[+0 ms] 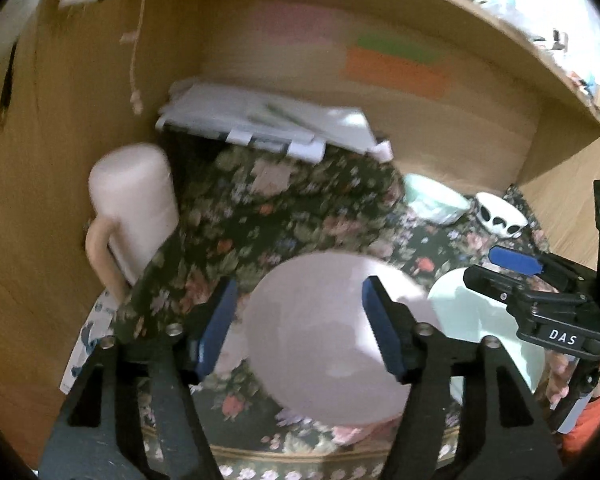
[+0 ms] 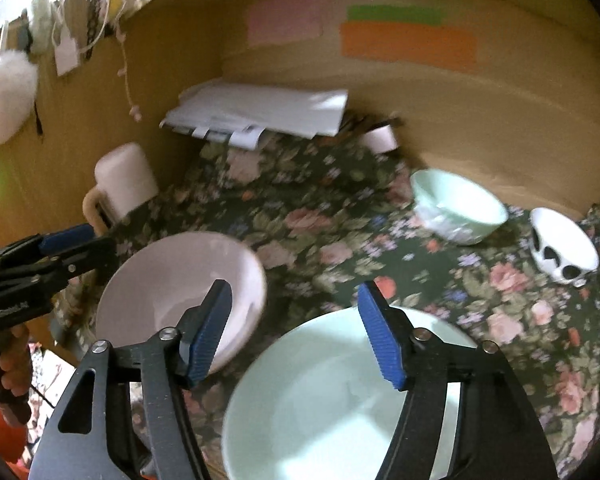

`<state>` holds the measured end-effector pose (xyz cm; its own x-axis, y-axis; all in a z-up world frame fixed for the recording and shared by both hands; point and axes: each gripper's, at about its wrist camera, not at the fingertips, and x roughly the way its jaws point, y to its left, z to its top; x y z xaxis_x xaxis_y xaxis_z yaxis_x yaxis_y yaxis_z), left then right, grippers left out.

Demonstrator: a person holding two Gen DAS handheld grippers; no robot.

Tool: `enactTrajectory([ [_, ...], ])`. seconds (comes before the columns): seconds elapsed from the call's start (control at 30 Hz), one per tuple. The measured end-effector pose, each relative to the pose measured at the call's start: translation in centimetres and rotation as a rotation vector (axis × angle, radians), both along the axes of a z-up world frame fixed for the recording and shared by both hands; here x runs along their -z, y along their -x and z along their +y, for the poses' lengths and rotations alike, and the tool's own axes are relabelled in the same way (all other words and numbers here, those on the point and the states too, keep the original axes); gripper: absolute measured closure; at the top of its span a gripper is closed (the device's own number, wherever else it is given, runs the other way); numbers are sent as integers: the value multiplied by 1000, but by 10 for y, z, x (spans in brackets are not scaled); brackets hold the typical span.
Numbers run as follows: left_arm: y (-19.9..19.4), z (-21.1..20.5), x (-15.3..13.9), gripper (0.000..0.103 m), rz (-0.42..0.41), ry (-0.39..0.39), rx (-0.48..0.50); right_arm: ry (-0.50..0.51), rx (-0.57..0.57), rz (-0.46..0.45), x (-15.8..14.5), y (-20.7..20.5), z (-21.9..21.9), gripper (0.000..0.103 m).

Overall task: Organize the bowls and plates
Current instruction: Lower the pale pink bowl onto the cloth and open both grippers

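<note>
Two hand-held grippers hung over the floral table. On the left, the left hand-held gripper [image 1: 300, 328] was spread wide above the pink plate [image 1: 324, 340], holding nothing. Beside it to the right, the right hand-held gripper [image 2: 296, 332] gaped equally wide over the mint plate [image 2: 320, 408], empty too.

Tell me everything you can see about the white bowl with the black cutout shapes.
The white bowl looks like glossy ceramic, with black triangle and oval marks around its outer wall and a plain white inside. It sits upright, slightly tilted by the lens, on the floral cloth at the far right, near the wooden wall. It stands apart from the mint bowl. No gripper touches it.
</note>
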<state>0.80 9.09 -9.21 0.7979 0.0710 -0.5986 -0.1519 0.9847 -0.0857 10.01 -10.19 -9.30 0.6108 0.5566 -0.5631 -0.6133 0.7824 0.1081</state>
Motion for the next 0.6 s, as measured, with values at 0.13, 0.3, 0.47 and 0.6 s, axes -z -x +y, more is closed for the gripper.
enactTrajectory([
  [0.13,-9,-16,-15,24,-35,-1,31,-36,53,-43,-14,-7,-25,30],
  [0.3,-26,-33,-28,15,-62,-3,50,-63,117,-79,-30,-24,-56,30],
  [0.47,-50,-49,-37,11,-69,4,69,-80,171,-89,-37,-46,-80,30],
  [0.6,-73,-62,-37,10,-52,0,91,-71,206,-72,-33,-68,-93,30],
])
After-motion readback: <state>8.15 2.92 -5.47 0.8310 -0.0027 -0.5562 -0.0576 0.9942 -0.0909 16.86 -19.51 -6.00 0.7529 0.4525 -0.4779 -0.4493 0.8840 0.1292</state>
